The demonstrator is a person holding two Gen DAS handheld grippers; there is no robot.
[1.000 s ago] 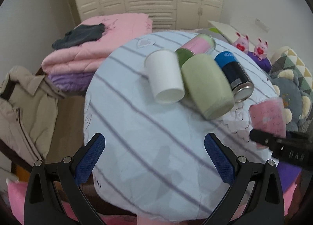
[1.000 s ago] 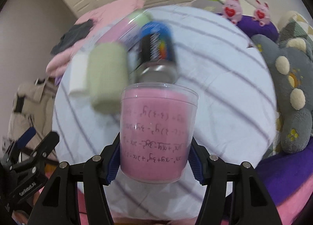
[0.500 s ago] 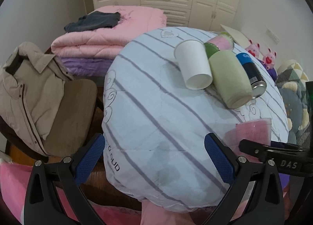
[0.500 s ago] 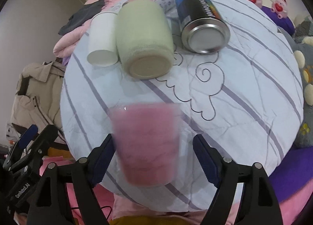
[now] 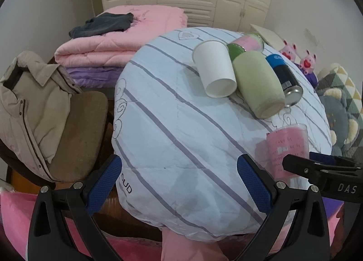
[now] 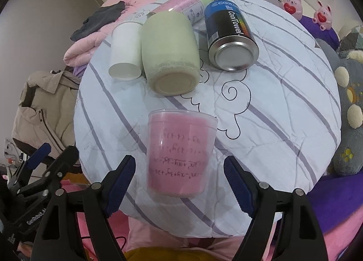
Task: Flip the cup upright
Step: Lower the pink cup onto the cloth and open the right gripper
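Observation:
A clear plastic cup with a pink lining and handwriting (image 6: pixel 179 154) stands upright on the striped white cushion (image 6: pixel 272 106), mouth up. My right gripper (image 6: pixel 179 179) is open, its blue pads on either side of the cup with a gap to each. The cup also shows at the right in the left wrist view (image 5: pixel 287 147), with the right gripper (image 5: pixel 322 167) beside it. My left gripper (image 5: pixel 179 183) is open and empty over the cushion's near edge.
A white paper cup (image 5: pixel 215 68), a pale green cup (image 5: pixel 256 83), a blue-black can (image 5: pixel 285 79) and a pink-green bottle (image 5: pixel 247 43) lie on their sides at the cushion's far end. A chair with a beige jacket (image 5: pixel 29 106) stands left. Plush toys (image 6: pixel 349 111) lie right.
My right gripper opened and let go of the pink cup, which now stands on the cushion. Both grippers drew back from the lying cups.

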